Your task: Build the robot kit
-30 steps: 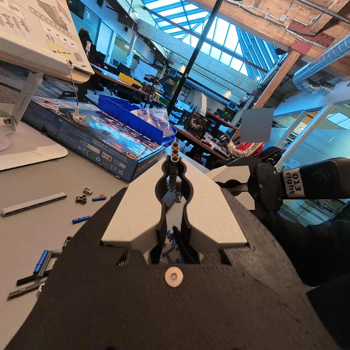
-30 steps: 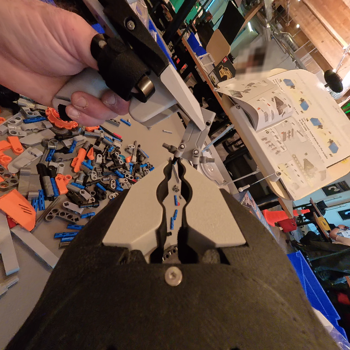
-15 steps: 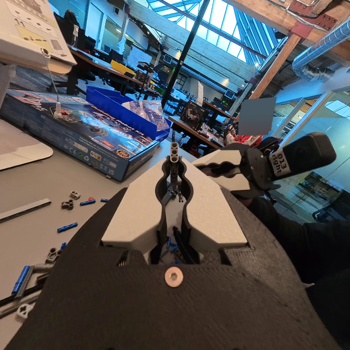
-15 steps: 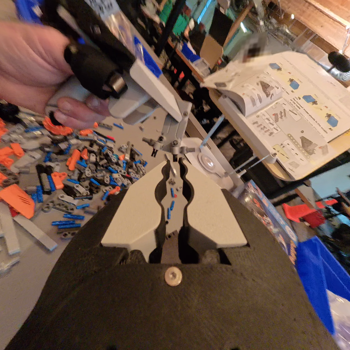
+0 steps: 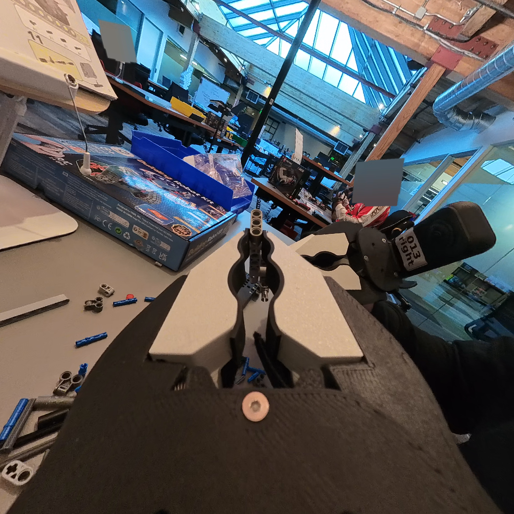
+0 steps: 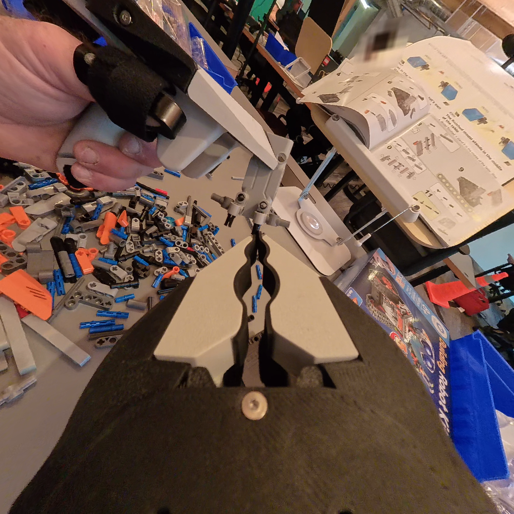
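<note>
My left gripper is shut on a grey brick assembly, whose holed beam end sticks out past the fingertips. In the right wrist view a hand holds that gripper above the table. The grey panel assembly hangs from it, with grey connectors and black pins along its lower edge. My right gripper is just under the assembly. Its jaws are closed on a small black pin at the right-hand connector. The right gripper also shows in the left wrist view, close beside my left fingers.
A heap of grey, black, blue and orange bricks covers the grey table. An open instruction booklet rests on a white stand. A blue kit box and a blue bin lie behind. Loose pins lie at the left. Left tips to right tips: about 5 cm.
The right gripper has risen and closed in on the assembly's lower connector. The left gripper has tilted slightly, still holding the assembly.
</note>
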`<state>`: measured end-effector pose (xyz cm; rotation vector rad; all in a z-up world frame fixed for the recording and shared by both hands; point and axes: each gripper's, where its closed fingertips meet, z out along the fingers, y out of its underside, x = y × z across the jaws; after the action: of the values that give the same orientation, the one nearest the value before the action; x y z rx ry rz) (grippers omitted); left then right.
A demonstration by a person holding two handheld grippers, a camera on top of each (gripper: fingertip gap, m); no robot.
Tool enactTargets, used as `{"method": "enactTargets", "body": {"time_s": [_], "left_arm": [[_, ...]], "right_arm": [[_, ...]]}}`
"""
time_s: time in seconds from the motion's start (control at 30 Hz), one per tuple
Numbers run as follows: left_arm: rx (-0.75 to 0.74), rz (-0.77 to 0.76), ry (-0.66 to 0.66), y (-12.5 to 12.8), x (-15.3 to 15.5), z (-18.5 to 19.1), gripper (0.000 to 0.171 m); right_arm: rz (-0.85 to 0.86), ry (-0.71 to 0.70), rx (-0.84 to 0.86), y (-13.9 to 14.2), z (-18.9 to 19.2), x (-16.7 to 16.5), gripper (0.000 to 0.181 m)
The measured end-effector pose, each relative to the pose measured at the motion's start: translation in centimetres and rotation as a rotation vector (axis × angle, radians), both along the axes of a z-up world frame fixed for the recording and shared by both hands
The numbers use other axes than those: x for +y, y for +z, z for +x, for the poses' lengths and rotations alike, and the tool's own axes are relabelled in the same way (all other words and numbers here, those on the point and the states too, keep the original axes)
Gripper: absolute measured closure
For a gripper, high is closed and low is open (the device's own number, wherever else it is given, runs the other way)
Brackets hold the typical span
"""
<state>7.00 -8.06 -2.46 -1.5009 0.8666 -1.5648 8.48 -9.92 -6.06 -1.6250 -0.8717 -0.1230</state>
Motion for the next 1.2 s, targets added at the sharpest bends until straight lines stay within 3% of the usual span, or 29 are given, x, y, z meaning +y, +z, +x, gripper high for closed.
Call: {"method": "enactTargets", "body": {"time_s": [0.17, 0.37, 0.5, 0.7, 0.87, 0.97, 1.2], "left_arm": [[0.005, -0.005, 0.003, -0.3, 0.1, 0.1, 0.167], [0.019, -0.01, 0.026, -0.4, 0.3, 0.7, 0.166], [0.034, -0.005, 0.044, -0.5, 0.2, 1.3, 0.166], [0.028, -0.008, 0.045, -0.4, 0.2, 1.6, 0.166], [0.073, 0.076, 0.052, -0.5, -0.3, 2.0, 0.166], [0.097, 0.135, 0.035, -0.4, -1.2, 2.4, 0.166], [0.163, 0.211, 0.072, -1.2, -1.7, 2.9, 0.166]], "right_arm": [[-0.014, 0.009, 0.038, 0.1, 0.3, -0.1, 0.181], [0.0, 0.039, 0.088, 1.2, 0.2, -0.7, 0.152], [0.004, -0.013, -0.025, 0.1, 0.3, -0.2, 0.154], [0.006, 0.01, 0.012, 0.5, 0.4, -0.6, 0.154], [0.03, 0.008, 0.091, 2.1, 0.7, -0.6, 0.147], [-0.012, -0.003, 0.114, 1.5, 0.4, 0.1, 0.136], [-0.068, -0.016, 0.106, 0.3, -0.5, 0.5, 0.135]]}}
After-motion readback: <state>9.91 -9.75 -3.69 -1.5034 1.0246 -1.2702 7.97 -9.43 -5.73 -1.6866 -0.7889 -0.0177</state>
